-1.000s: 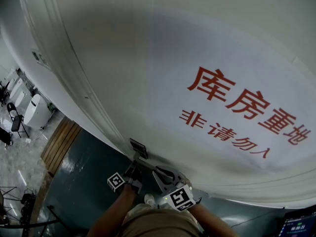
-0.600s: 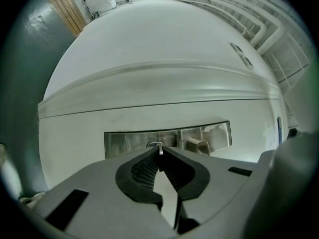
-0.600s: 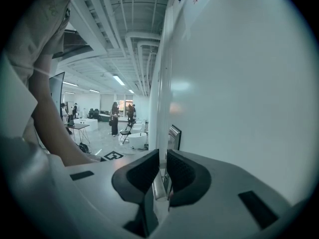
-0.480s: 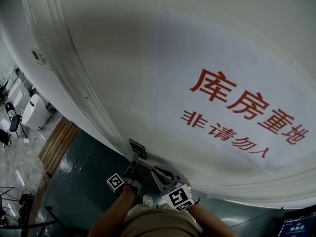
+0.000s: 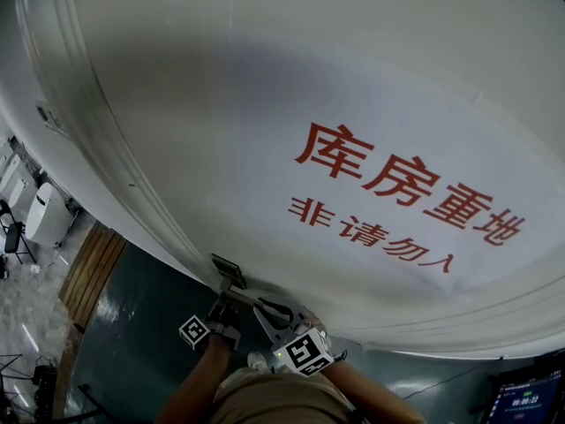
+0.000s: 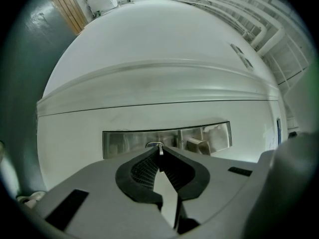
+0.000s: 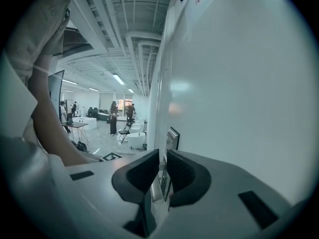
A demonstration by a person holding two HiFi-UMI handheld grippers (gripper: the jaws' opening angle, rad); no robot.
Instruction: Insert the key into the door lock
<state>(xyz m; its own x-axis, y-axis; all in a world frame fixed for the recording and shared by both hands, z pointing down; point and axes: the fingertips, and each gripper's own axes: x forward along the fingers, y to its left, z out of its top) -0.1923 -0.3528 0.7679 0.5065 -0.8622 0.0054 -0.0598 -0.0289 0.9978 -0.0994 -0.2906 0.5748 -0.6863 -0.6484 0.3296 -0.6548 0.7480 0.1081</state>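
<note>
A white door (image 5: 221, 131) with red lettering fills the head view. Its steel lock plate (image 6: 124, 142) sits low on the door, also visible as lock plate (image 5: 224, 268). My left gripper (image 6: 159, 151) points level at the plate and is shut on a thin silver key (image 6: 160, 149), seen edge-on, whose tip sits at the keyhole. Whether the tip is inside I cannot tell. My right gripper (image 7: 162, 159) lies alongside the door, its jaws shut on the metal door handle (image 7: 157, 185). Both grippers meet at the lock: left gripper (image 5: 226, 299), right gripper (image 5: 267, 307).
A person's arm (image 7: 47, 113) crosses the left of the right gripper view. Behind it lies an open room with people, tables and chairs. Left of the door are a wooden floor strip (image 5: 93, 272) and white units. A lit screen (image 5: 525, 400) shows at the bottom right.
The head view has shifted, so the door's lettering and the lock sit further left. Both grippers keep their places at the lock.
</note>
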